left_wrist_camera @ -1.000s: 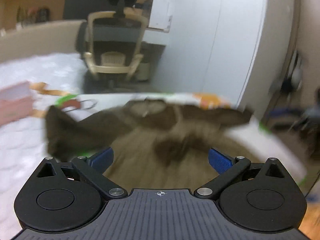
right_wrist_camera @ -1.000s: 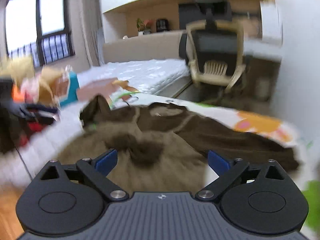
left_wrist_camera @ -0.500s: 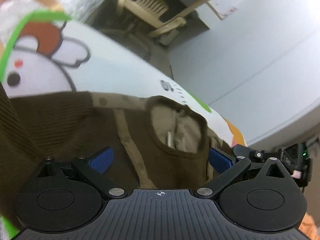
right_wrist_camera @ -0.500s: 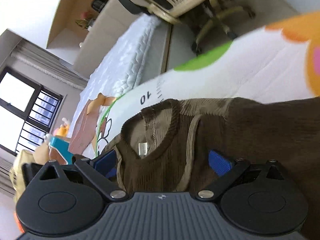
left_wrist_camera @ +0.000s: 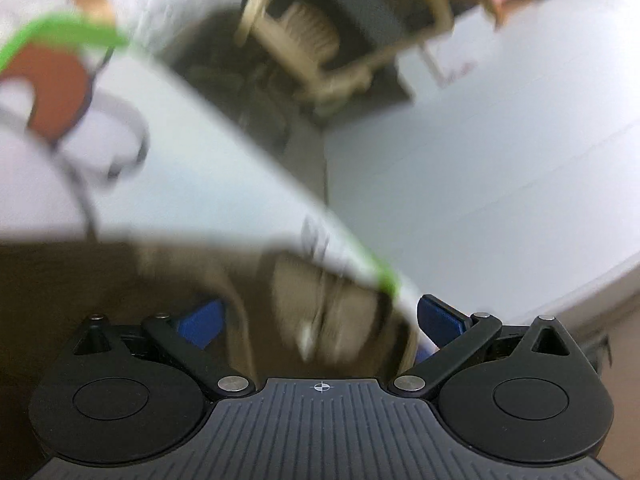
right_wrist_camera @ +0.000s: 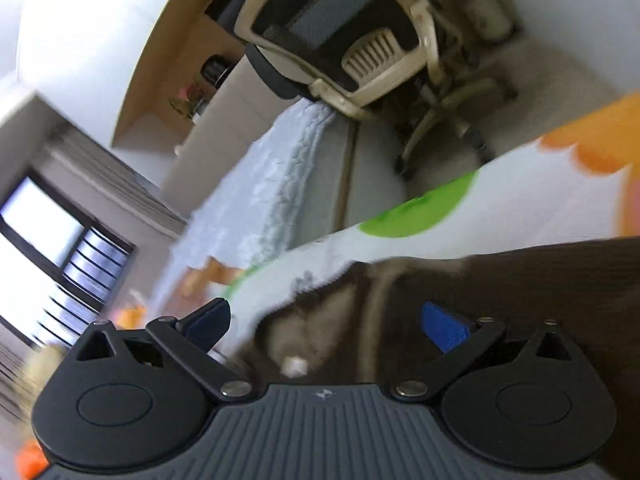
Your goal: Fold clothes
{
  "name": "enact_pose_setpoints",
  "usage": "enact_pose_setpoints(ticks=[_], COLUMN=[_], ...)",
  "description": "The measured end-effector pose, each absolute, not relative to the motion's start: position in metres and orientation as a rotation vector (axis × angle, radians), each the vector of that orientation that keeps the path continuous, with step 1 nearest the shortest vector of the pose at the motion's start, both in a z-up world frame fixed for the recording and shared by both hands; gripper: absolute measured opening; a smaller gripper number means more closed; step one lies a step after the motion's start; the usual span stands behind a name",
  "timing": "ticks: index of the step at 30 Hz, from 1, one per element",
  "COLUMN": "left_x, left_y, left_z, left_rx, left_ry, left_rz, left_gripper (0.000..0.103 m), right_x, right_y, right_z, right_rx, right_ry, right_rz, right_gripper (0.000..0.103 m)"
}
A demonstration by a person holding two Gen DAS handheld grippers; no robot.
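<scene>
I have both the left gripper and right gripper spread wide, gripping nothing, each straddling the collar of the brown sweater lying on the printed sheet.

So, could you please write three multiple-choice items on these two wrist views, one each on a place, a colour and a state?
1. Where does the sweater lie?
A. on the printed mat
B. on the chair
C. on the floor

2. What colour are the gripper pads?
A. red
B. blue
C. white

3. How do both grippers, left and right, stand?
A. shut on a sleeve
B. out of view
C. open over the neckline

Key: 1 A, the mat shows all round the brown knit; 2 B, blue pads show in both views; 3 C, pads stand wide apart around the collar.
</scene>
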State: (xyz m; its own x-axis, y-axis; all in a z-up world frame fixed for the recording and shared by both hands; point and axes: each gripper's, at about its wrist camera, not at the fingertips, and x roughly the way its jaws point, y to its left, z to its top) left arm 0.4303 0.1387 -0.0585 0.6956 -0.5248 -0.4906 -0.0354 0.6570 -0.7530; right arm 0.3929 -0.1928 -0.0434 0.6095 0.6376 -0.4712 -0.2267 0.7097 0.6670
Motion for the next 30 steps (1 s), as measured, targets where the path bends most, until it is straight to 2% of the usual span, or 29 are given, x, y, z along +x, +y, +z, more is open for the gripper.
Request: enact_pose_setpoints(ticks=[3, 6, 12, 16, 20, 21, 22, 23, 25, 30], left_x=[0.439, 0.425, 0.320, 0.282, 0.286, 0.291, 0.295, 0.299, 0.298, 0.288], left_y=[0.151, 0.157, 0.207, 0.229, 0.230, 0.228, 0.226, 0.224, 0.221, 0.174], left_z=[-0.041, -0.022, 0.019, 0.000, -0.027, -0.033, -0.039, -0.041, -0.032, 0.053], left_rx=[-0.815, -0.661, -0.416, -0.324, -0.286, -0.253, -0.222, -0.197, -0.186, -0.255], left_ry=[0.690, 0.771, 0.668, 0.714, 0.770, 0.781, 0.793, 0.810, 0.782, 0.595], left_rz=[-0.253, -0.248, -0.052, 0.113, 0.175, 0.186, 0.199, 0.216, 0.211, -0.073], left_gripper=[0.103, 0.103, 0.103, 0.103, 0.101, 0.087, 0.042, 0.029, 0.020, 0.019], right_x=[0.366, 0.339, 0.298, 0.290, 0.284, 0.282, 0.279, 0.276, 0.267, 0.260], right_y=[-0.195, -0.198, -0.209, -0.208, -0.199, -0.197, -0.197, -0.198, -0.204, -0.209], right_z=[-0.037, -0.032, -0.021, -0.023, -0.026, -0.026, -0.024, -0.020, -0.015, -0.005], right_rx=[0.424, 0.272, 0.167, 0.158, 0.166, 0.169, 0.172, 0.173, 0.168, 0.154], right_ry=[0.726, 0.689, 0.651, 0.678, 0.678, 0.674, 0.667, 0.659, 0.638, 0.607], right_rz=[0.497, 0.480, 0.509, 0.515, 0.531, 0.537, 0.543, 0.547, 0.543, 0.531], right_gripper=[0.103, 0.103, 0.103, 0.103, 0.103, 0.103, 0.103, 0.103, 0.103, 0.103])
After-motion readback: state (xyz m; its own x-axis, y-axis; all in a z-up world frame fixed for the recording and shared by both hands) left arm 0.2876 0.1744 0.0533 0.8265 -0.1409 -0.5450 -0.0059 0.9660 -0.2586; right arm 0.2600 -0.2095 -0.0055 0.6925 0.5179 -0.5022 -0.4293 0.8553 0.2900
